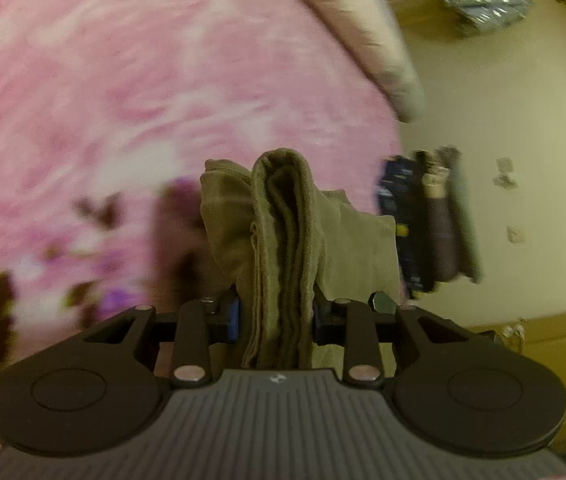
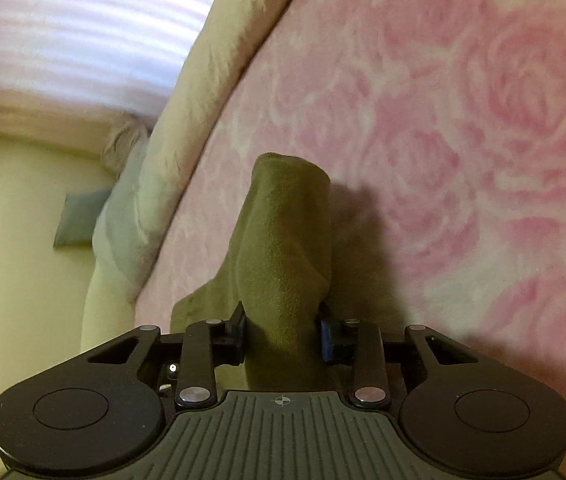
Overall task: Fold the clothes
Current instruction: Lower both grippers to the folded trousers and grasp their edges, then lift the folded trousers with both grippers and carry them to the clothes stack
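Observation:
An olive-brown folded garment [image 1: 287,240] is clamped between the jaws of my left gripper [image 1: 275,316], its stacked layers and edges bunched upright above the pink bed. My right gripper [image 2: 283,332] is shut on another thick fold of the same olive garment [image 2: 287,248], which rises in front of the camera. In both views the cloth hangs off the pink rose-patterned blanket [image 2: 463,120], which also shows in the left wrist view [image 1: 123,80]. The fingertips are hidden by the cloth.
A cream quilt edge [image 2: 203,92] runs along the bed's side. A stack of folded dark clothes [image 1: 427,220] stands at the bed's edge. The pale floor [image 1: 503,100] holds a silver packet [image 1: 487,4] and small scraps. A grey cushion [image 2: 79,220] lies on the floor.

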Tool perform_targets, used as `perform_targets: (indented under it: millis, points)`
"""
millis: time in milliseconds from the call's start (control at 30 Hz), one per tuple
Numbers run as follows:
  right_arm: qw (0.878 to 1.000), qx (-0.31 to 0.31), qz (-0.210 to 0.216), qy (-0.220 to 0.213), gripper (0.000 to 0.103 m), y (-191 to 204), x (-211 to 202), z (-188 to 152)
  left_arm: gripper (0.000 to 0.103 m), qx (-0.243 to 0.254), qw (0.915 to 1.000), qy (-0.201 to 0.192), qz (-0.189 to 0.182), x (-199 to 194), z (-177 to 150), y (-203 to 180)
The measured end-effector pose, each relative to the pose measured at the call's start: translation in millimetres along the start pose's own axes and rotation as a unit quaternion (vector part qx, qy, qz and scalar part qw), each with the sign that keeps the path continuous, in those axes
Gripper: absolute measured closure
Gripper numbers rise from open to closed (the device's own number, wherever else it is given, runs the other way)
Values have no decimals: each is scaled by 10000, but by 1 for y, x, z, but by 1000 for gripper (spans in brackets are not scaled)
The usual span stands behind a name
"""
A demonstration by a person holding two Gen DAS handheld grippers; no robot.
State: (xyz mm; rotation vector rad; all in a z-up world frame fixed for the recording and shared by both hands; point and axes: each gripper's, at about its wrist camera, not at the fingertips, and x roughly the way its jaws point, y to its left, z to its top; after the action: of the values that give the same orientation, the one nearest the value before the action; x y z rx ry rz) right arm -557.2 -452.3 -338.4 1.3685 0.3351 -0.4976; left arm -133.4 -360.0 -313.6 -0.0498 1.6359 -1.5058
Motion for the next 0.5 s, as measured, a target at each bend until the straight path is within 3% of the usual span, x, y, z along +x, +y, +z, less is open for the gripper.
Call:
perform_targets:
  millis: [233,367,500]
  points:
    - [9956,193,-274,-875,71,111,-106,15,77,657,9949,549,-525,-22,36,-131]
    - [9880,236,-417,-1467,71,166,-160,23,77,1065,9866,864,-882,-21,51,-199]
    - [9770,310,-508,-2049,71,193,-199,30,77,1485,9755,1166,-1131,-5,57,-249]
